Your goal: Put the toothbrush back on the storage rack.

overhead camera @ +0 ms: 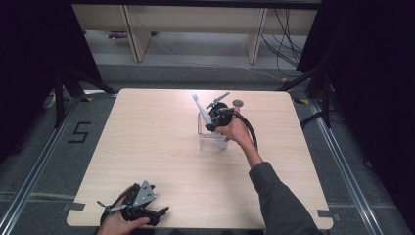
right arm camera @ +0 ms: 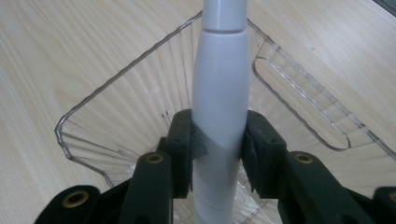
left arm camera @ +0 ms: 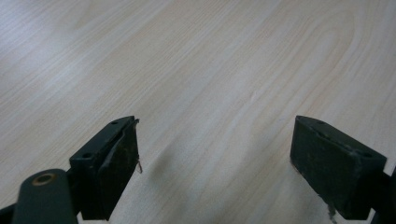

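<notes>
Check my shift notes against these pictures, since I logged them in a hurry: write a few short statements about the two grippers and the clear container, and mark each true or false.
1. The right gripper is shut on a white toothbrush. True.
2. The toothbrush lies flat on the table. False: it stands tilted, its lower end inside the clear container, its head above the rim.
3. The left gripper has its jaws open with nothing between them. True.
4. The left gripper hovers over the container. False: it sits near the table's near left edge, far from it.
5. The container is opaque and black. False: it is see-through plastic with ribbed walls.
</notes>
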Available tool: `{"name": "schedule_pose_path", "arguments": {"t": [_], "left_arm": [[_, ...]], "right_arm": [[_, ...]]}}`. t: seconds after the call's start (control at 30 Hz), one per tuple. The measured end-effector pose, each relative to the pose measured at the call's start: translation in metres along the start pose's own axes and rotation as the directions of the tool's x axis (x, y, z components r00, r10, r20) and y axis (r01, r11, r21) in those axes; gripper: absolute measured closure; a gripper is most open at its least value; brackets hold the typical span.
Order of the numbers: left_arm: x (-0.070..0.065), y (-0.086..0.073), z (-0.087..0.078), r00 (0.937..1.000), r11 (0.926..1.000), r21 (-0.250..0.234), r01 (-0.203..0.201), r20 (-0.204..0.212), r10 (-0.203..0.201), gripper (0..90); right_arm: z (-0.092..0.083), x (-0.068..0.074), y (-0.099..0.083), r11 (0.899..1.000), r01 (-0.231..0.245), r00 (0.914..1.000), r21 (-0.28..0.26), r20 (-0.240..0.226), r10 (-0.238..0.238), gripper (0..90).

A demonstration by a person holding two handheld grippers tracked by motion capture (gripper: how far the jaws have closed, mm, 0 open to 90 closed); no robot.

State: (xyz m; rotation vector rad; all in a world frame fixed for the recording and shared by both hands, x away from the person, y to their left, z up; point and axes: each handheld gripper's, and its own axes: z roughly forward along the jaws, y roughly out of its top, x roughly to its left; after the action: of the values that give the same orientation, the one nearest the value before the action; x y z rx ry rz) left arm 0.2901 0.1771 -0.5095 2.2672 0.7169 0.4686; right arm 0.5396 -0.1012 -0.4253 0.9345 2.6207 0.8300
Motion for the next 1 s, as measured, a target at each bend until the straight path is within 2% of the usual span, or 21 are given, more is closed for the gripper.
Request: {"name": "schedule_pose_path", "arguments": {"t": [0.07,0.2,0.23,0.3,0.33,0.37,0.43,0.47,0.5,0.6,0.63,0.73,0.77,0.83,0.87,0.9,0.93,0.97,1.0], "left_arm": [[0.000,0.000,0.000,1.0000,1.0000,-0.003,0.001,-0.001,-0.001,15.1],[0.000,0.000,0.000,1.0000,1.0000,-0.002,0.001,0.000,-0.001,15.1],[0.000,0.000,0.000,1.0000,1.0000,-0.002,0.000,0.000,0.000,15.1],[0.000,0.000,0.000,1.0000,1.0000,-0.003,0.001,-0.001,-0.001,15.1],[0.000,0.000,0.000,1.0000,1.0000,-0.003,0.001,-0.001,-0.001,15.0],[0.000,0.000,0.000,1.0000,1.0000,-0.002,-0.001,-0.002,0.001,15.0],[0.000,0.000,0.000,1.0000,1.0000,-0.001,-0.001,-0.002,0.001,15.0],[0.000,0.000,0.000,1.0000,1.0000,0.001,-0.002,0.001,0.002,15.0],[0.000,0.000,0.000,1.0000,1.0000,0.001,-0.002,0.001,0.002,15.0],[0.000,0.000,0.000,1.0000,1.0000,0.002,-0.001,-0.002,0.001,15.0],[0.000,0.000,0.000,1.0000,1.0000,0.001,0.000,-0.001,0.000,15.0],[0.000,0.000,0.000,1.0000,1.0000,0.000,0.000,-0.002,0.000,15.0],[0.000,0.000,0.000,1.0000,1.0000,0.001,-0.001,0.002,0.001,15.0],[0.000,0.000,0.000,1.0000,1.0000,0.000,0.000,0.002,0.000,15.1],[0.000,0.000,0.000,1.0000,1.0000,-0.001,0.001,-0.002,-0.001,15.0],[0.000,0.000,0.000,1.0000,1.0000,-0.001,0.000,-0.003,0.000,15.0],[0.000,0.000,0.000,1.0000,1.0000,0.000,0.000,-0.002,0.000,15.1],[0.000,0.000,0.000,1.0000,1.0000,0.000,0.001,-0.001,-0.001,15.1],[0.000,0.000,0.000,1.0000,1.0000,0.000,0.001,-0.001,-0.001,15.0]], "right_arm": [[0.000,0.000,0.000,1.000,-0.024,0.9997,0.002,-0.003,0.024,66.2],[0.000,-0.001,-0.001,1.000,-0.002,1.0000,0.001,0.001,0.002,66.1],[-0.003,0.003,0.000,0.997,-0.067,0.9978,0.029,0.004,0.067,65.9],[-0.006,0.003,0.000,0.997,-0.077,0.9970,0.021,-0.007,0.077,64.5],[-0.007,0.003,0.000,0.997,-0.077,0.9970,0.017,0.004,0.077,64.0],[-0.009,0.001,0.000,0.999,-0.038,0.9993,-0.020,-0.007,0.038,63.1],[-0.014,0.001,0.001,0.998,-0.055,0.9985,-0.024,-0.001,0.055,60.6],[-0.016,0.000,0.000,0.998,-0.048,0.9988,-0.033,0.004,0.048,59.9],[-0.018,0.001,0.000,0.997,-0.071,0.9975,-0.030,-0.005,0.071,59.3],[-0.019,-0.002,-0.001,0.997,-0.046,0.9990,-0.058,-0.001,0.046,56.6],[-0.021,0.001,-0.001,0.996,-0.083,0.9965,-0.037,0.002,0.083,55.4],[-0.023,-0.003,-0.001,0.997,-0.030,0.9995,-0.069,0.006,0.030,51.8],[-0.024,-0.001,-0.001,0.994,-0.060,0.9982,-0.090,0.004,0.060,49.7],[-0.027,-0.001,0.000,0.996,-0.045,0.9989,-0.082,0.012,0.046,49.6],[-0.029,0.000,0.000,0.995,-0.063,0.9979,-0.075,0.011,0.064,48.7],[-0.028,0.001,0.000,0.993,-0.074,0.9967,-0.095,0.025,0.077,47.9],[-0.030,-0.001,0.000,0.995,-0.049,0.9987,-0.089,0.009,0.050,46.8],[-0.032,-0.001,0.000,0.995,-0.037,0.9991,-0.094,0.019,0.039,45.1],[-0.032,-0.001,-0.001,0.995,-0.048,0.9986,-0.091,0.016,0.050,44.8]]}}
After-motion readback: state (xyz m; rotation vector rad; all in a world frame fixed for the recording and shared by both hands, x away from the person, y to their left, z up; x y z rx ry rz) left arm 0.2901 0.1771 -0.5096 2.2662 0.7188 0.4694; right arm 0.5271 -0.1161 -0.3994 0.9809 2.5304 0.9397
